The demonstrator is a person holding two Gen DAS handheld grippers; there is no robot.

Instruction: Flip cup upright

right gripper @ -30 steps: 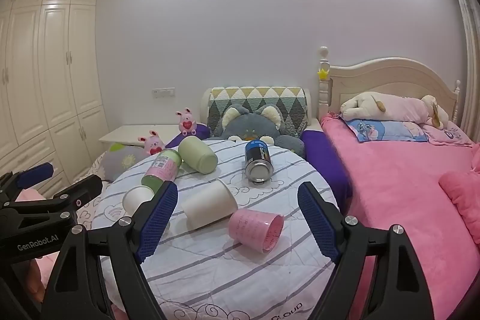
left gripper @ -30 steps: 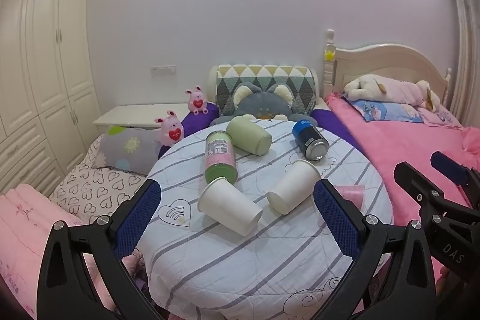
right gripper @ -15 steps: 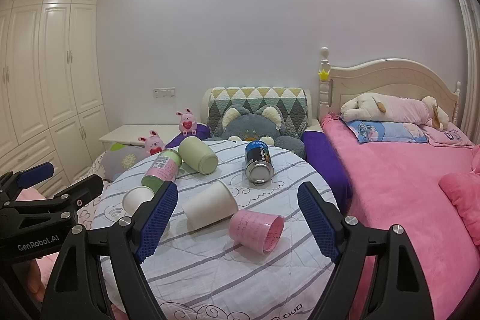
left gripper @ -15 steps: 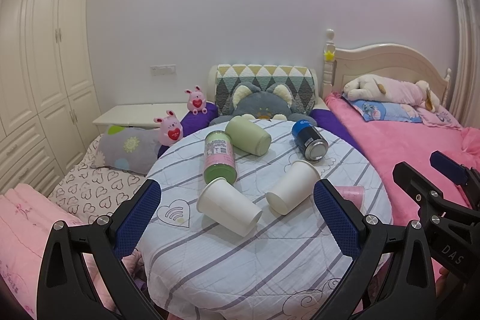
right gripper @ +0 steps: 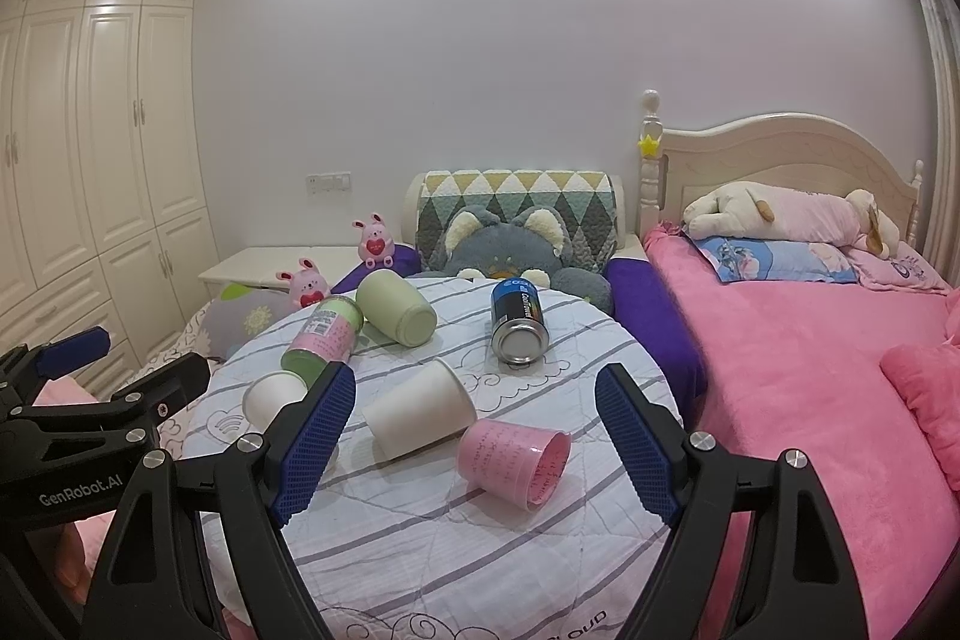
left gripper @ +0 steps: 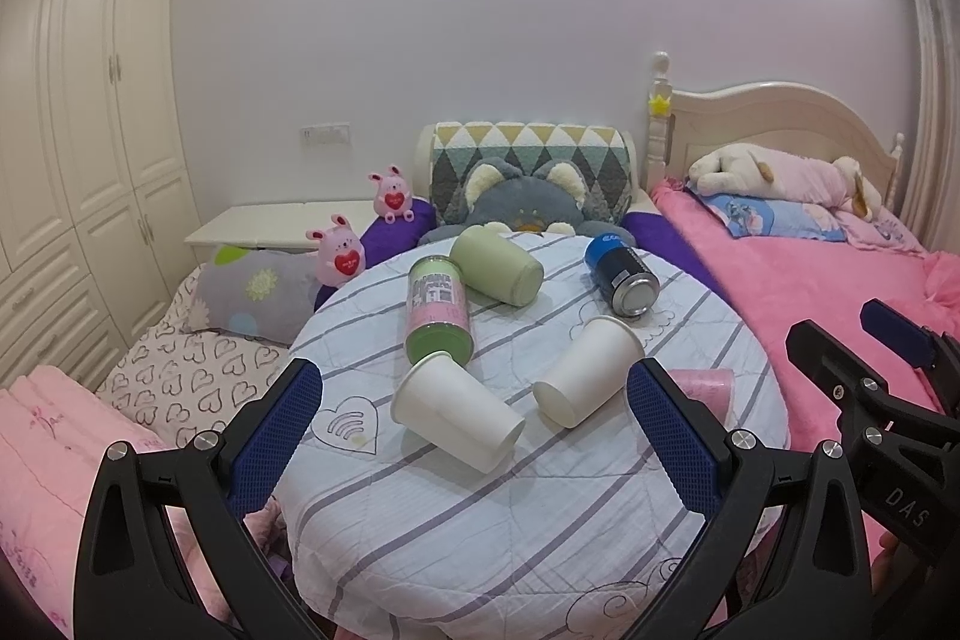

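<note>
Several cups and cans lie on their sides on a round table [left gripper: 540, 508] with a striped cloth. Two white paper cups [left gripper: 456, 415] [left gripper: 591, 370], a pink cup [right gripper: 515, 460], a pale green cup [left gripper: 498, 265], a green-pink can [left gripper: 438, 310] and a blue can [left gripper: 624, 274] are there. My left gripper [left gripper: 474, 436] is open and empty, held in front of the near white cup. My right gripper [right gripper: 474, 436] is open and empty, in front of the pink cup and a white cup [right gripper: 420, 409].
A pink bed [right gripper: 810, 340] with a plush dog lies right of the table. A grey cat cushion [left gripper: 528, 202] and patterned bolster sit behind it. Pink bunny toys [left gripper: 339, 250], pillows and a white wardrobe [left gripper: 90, 130] are at the left.
Both grippers have barely shifted; the cups appear very slightly higher in the left wrist view. Nothing was grasped or moved.
</note>
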